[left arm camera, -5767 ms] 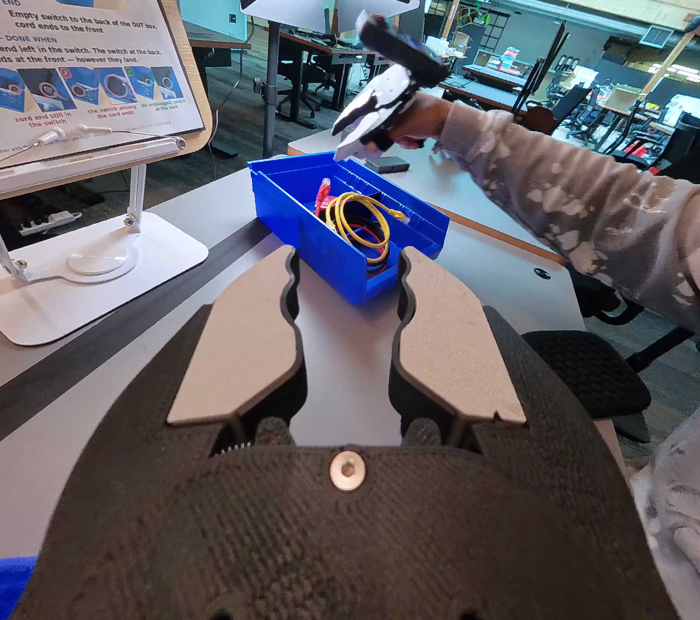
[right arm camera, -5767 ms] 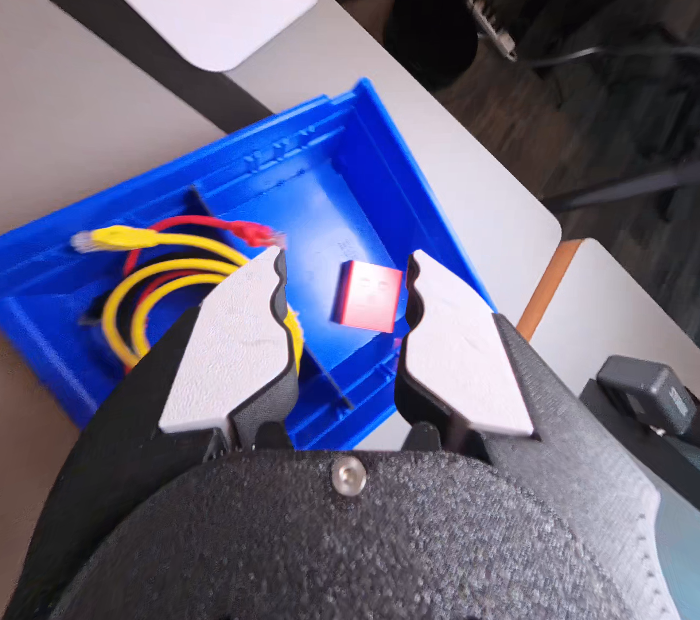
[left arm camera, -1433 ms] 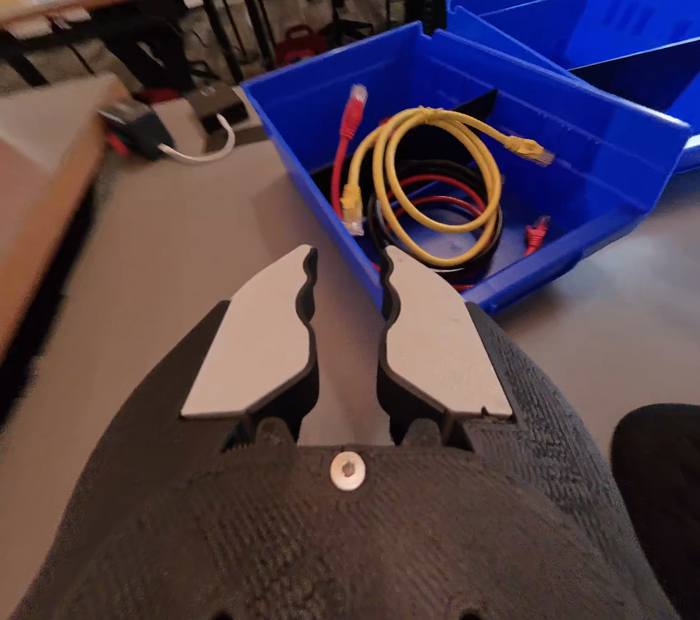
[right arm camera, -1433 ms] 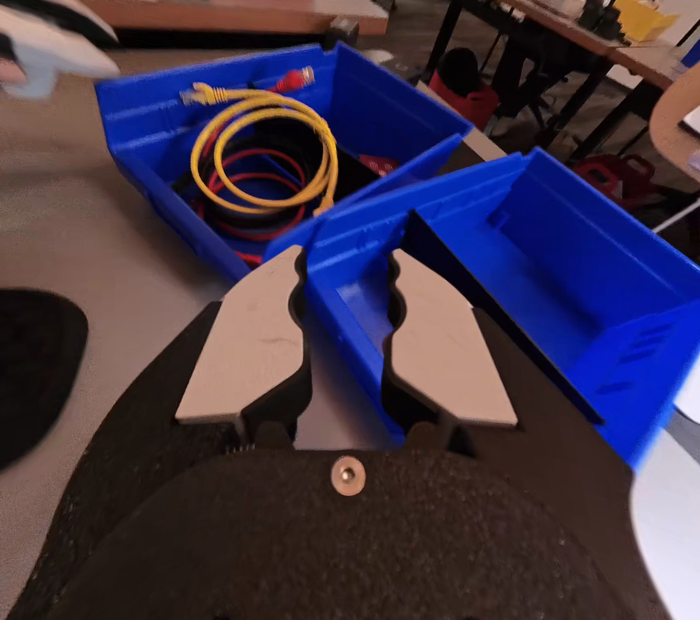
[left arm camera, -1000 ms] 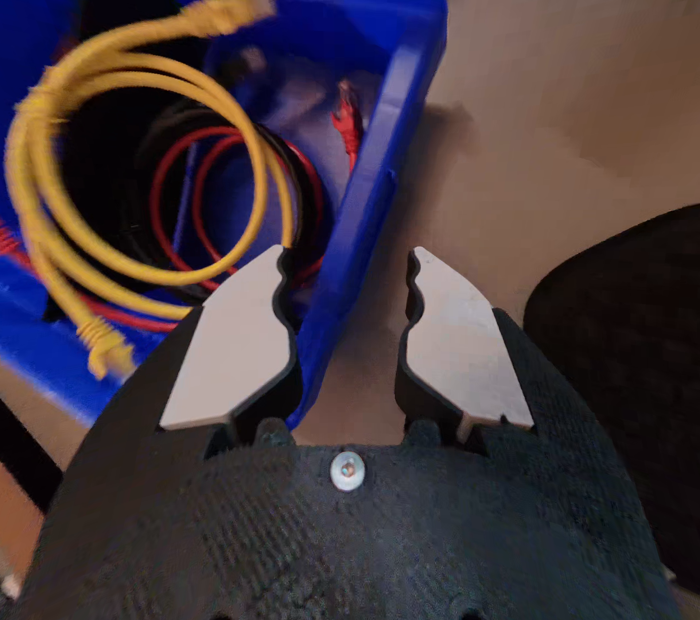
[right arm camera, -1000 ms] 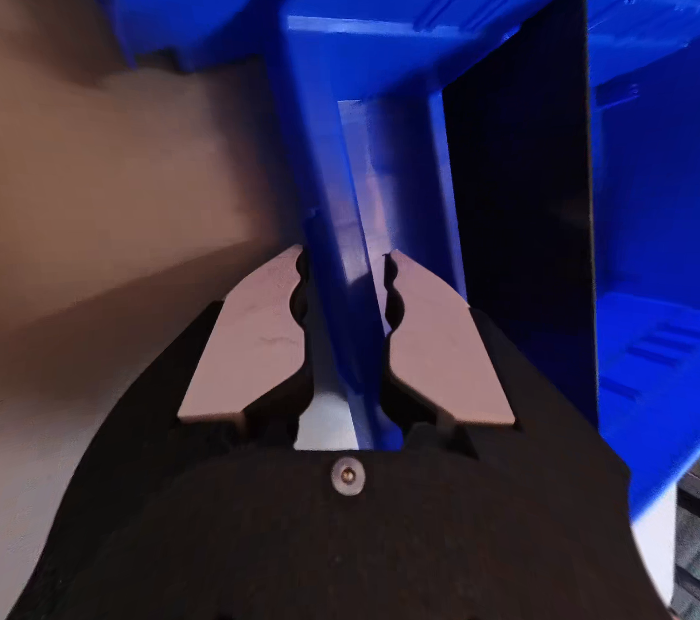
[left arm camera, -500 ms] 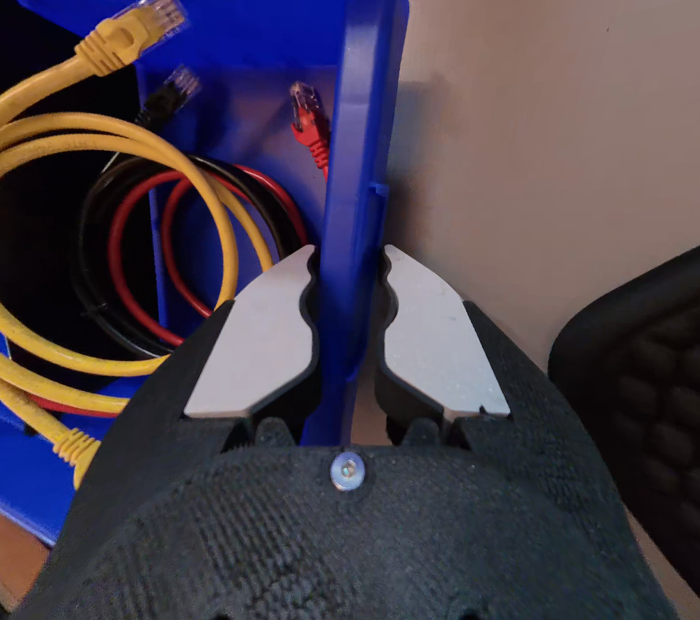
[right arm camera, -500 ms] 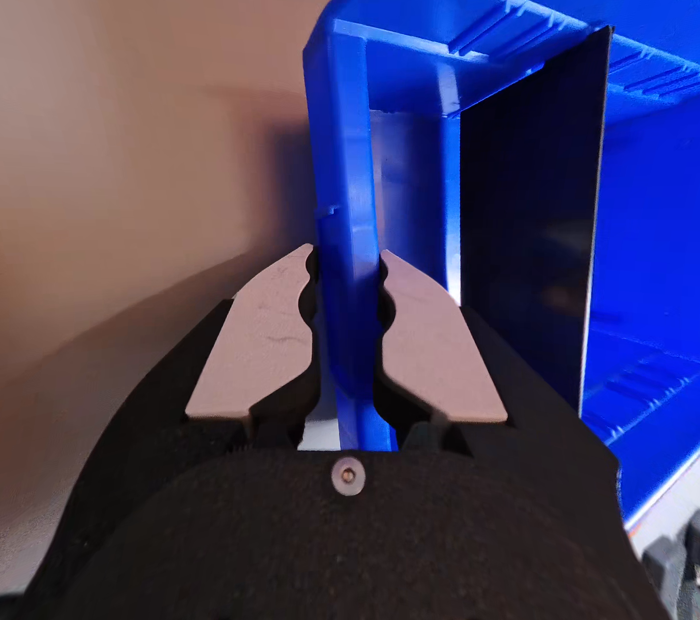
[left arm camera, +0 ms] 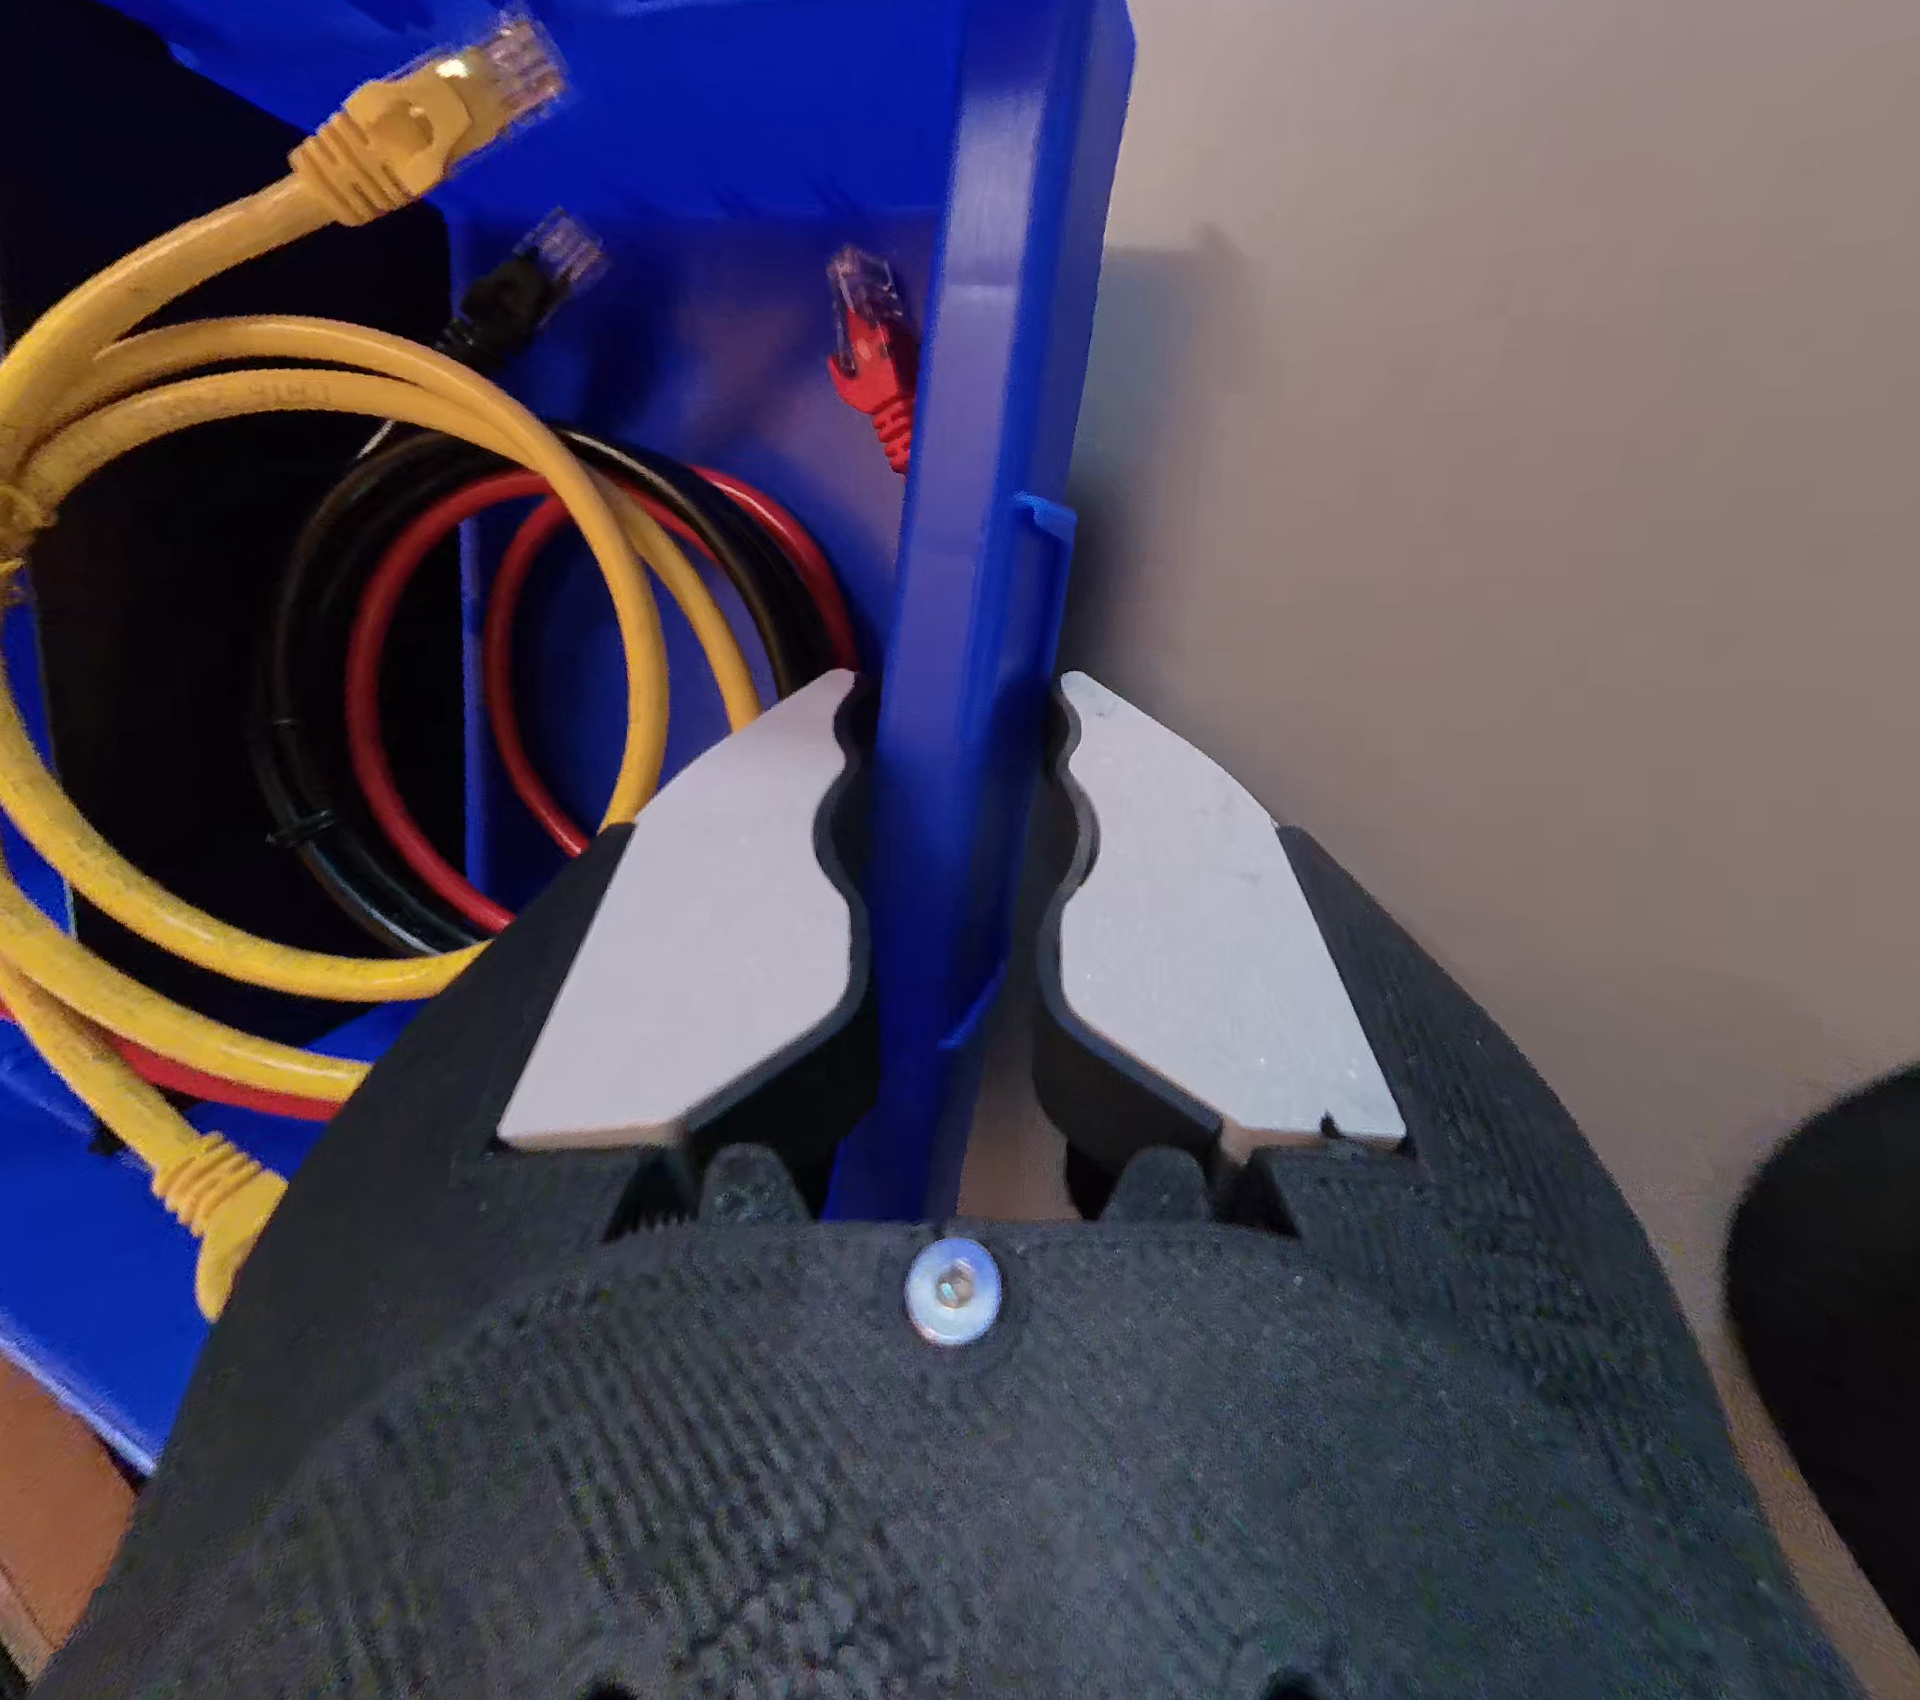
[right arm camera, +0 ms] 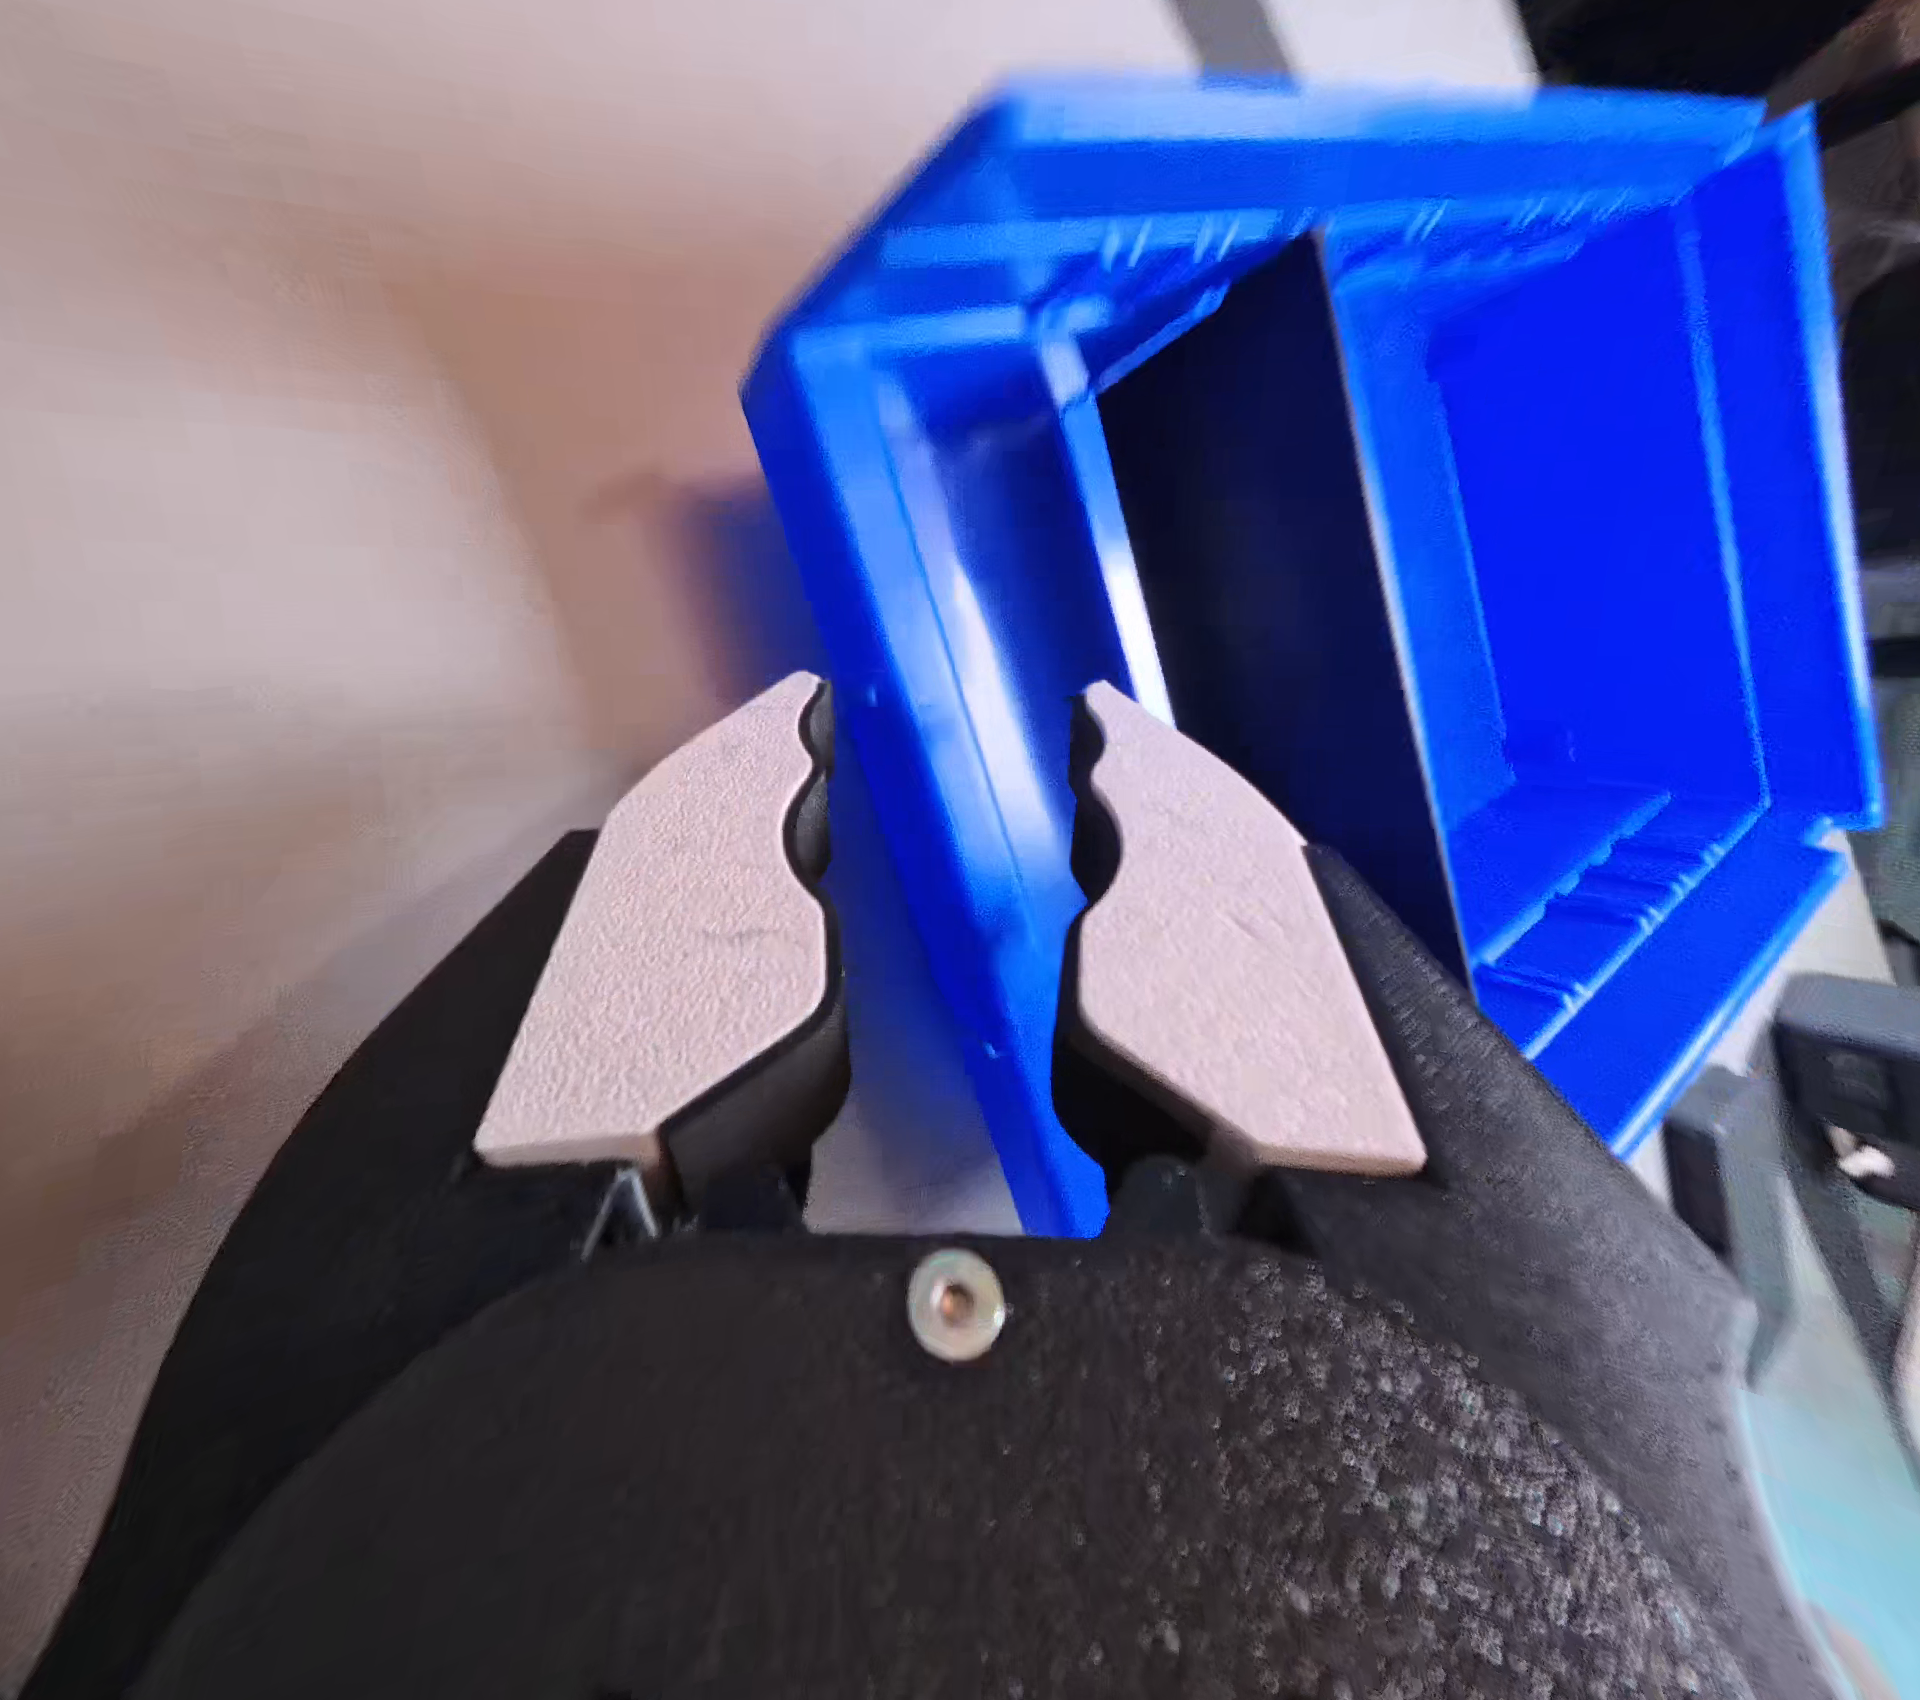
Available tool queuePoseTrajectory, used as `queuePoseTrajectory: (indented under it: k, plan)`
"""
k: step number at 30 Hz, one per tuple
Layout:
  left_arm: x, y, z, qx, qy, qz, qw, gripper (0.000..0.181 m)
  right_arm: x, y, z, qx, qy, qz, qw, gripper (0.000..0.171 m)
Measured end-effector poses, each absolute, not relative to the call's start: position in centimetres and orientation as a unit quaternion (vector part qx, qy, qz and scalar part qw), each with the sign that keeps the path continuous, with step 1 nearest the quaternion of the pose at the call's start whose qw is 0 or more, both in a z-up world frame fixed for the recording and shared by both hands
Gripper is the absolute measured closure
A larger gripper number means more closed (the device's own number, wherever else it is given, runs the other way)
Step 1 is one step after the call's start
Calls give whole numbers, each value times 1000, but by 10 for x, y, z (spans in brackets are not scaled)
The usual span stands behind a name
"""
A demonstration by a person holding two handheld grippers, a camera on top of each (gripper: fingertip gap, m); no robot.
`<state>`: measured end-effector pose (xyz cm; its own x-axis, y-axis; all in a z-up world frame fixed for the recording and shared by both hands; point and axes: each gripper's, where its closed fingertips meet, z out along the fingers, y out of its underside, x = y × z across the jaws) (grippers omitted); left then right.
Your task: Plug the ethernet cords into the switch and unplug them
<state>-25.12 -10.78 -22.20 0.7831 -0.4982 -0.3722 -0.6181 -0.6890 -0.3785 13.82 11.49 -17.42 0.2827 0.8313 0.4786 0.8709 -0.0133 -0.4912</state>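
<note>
Left wrist view: we pinch the left gripper (left arm camera: 951, 803) onto the cord-filled blue plastic bin's wall (left arm camera: 997, 445); coiled yellow, red and black ethernet cords (left arm camera: 499, 611) lie just left. Right gripper (right arm camera: 951, 803) clamps the empty blue bin's wall (right arm camera: 914, 611)

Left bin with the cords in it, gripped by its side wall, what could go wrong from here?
The left gripper pinches only the thin side wall of the cord bin, so the loaded bin could tilt or slip from the jaws. The yellow cord sticks up near the rim and could spill out. The right gripper holds the empty bin the same way; that view is blurred.
</note>
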Motion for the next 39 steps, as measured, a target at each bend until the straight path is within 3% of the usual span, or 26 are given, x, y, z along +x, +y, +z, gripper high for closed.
queuePoseTrajectory:
  k: [7, 13, 17, 20, 24, 33, 39]
  plan:
    - [-282, -94, -211, -908, 223, 167, 314, 130, 79, 66, -107, -661, -507, 196, 517, 127]
    - [-266, -94, -154, -891, 211, 112, 386, 135, 57, 48, -115, -634, -455, 291, 553, 123]
    - [-278, -74, -102, -901, 158, 51, 400, 119, 52, 45, -118, -633, -436, 340, 542, 118]
    - [-300, -42, -76, -907, 126, 34, 401, 119, 52, 44, -122, -635, -434, 345, 539, 114]
    - [-341, 5, -80, -935, 87, 39, 342, 118, 59, 44, -121, -628, -442, 332, 548, 109]
    - [-401, 63, -158, -987, 24, 40, 154, 110, 66, 43, -124, -612, -454, 337, 553, 106]
    - [-404, 78, -198, -996, 6, -5, 88, 102, 63, 40, -133, -614, -461, 350, 536, 107]
